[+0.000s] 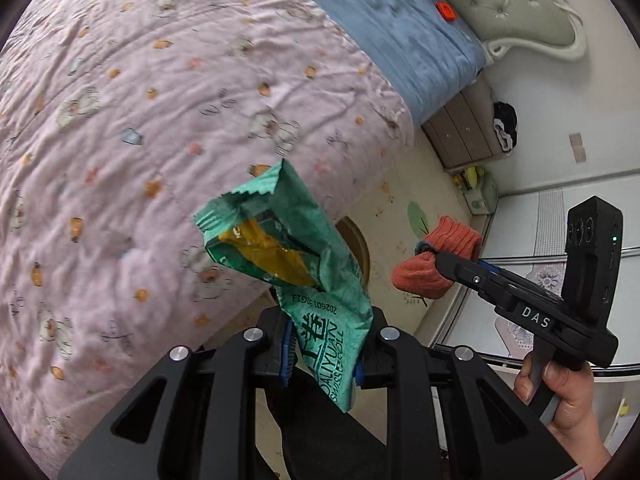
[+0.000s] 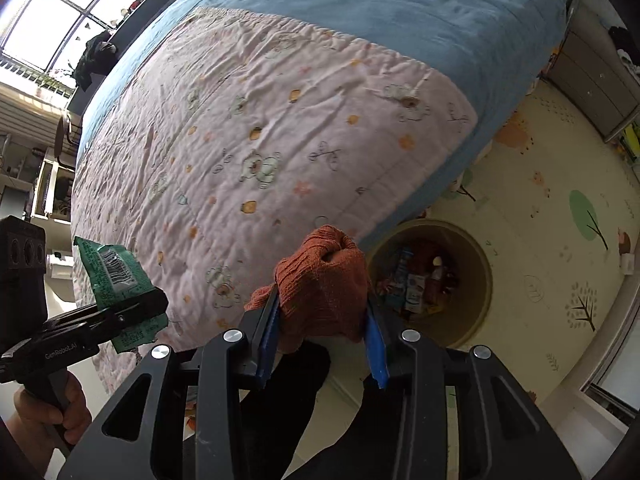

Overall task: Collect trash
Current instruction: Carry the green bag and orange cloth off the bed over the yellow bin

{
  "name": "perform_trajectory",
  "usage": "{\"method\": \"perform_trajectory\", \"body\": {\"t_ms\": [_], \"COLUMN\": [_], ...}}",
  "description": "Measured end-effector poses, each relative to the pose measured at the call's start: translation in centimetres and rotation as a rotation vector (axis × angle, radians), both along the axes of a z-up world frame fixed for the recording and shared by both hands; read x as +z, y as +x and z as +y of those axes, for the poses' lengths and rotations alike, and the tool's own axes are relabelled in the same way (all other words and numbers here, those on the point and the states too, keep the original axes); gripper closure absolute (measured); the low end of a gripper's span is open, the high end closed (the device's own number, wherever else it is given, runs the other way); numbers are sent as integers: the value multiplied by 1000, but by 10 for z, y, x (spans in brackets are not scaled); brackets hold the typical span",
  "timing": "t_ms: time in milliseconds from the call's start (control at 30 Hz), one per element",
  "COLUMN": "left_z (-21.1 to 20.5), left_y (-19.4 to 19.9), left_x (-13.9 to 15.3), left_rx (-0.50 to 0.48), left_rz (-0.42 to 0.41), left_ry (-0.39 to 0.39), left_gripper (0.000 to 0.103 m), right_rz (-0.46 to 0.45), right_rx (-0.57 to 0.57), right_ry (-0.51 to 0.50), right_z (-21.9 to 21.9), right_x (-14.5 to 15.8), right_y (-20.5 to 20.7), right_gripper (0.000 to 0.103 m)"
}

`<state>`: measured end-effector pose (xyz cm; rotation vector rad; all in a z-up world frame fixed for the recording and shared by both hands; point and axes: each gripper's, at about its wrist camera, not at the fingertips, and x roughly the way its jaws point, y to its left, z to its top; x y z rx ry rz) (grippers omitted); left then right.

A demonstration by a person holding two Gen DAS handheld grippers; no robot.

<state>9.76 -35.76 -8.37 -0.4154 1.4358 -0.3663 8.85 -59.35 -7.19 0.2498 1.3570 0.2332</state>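
Green wrapper (image 1: 316, 280) clamped in left tool (image 1: 324, 354), orange sock (image 2: 324, 292) in right tool (image 2: 324, 344)

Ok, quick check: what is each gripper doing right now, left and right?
Left gripper: closed on the green snack wrapper.
Right gripper: closed on the orange knitted cloth.

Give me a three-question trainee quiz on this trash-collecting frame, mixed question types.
1. True or false: the left hand-held gripper grips a green wrapper.
2. Multiple choice: the right hand-held gripper grips A) a bottle, B) an orange knitted cloth, C) nothing.
3. Where does the round bin stand?

Key: 1 true; 2 B; 3 on the floor mat beside the bed, with trash already in it.
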Motion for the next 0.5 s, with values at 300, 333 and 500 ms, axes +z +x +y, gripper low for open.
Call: {"method": "perform_trajectory", "body": {"t_ms": [300,333,500], "left_z": [-120,-129,-158], "left_y": [-13,-14,-12], "left_x": [-54,-61,-87], "left_rx": [-136,-147,-191], "left_rz": [93,104,143], "left_ry": [37,42,64], "left_gripper": [81,81,81], "right_rz": [85,96,134], "right_rx": [-37,-40,-55], "right_ry": [-5,-3,6], "right_z": [-88,-94,-113], "right_x": [-43,-50,-78], "right_y": [-35,-38,-47], "right_gripper": [65,65,65]}}
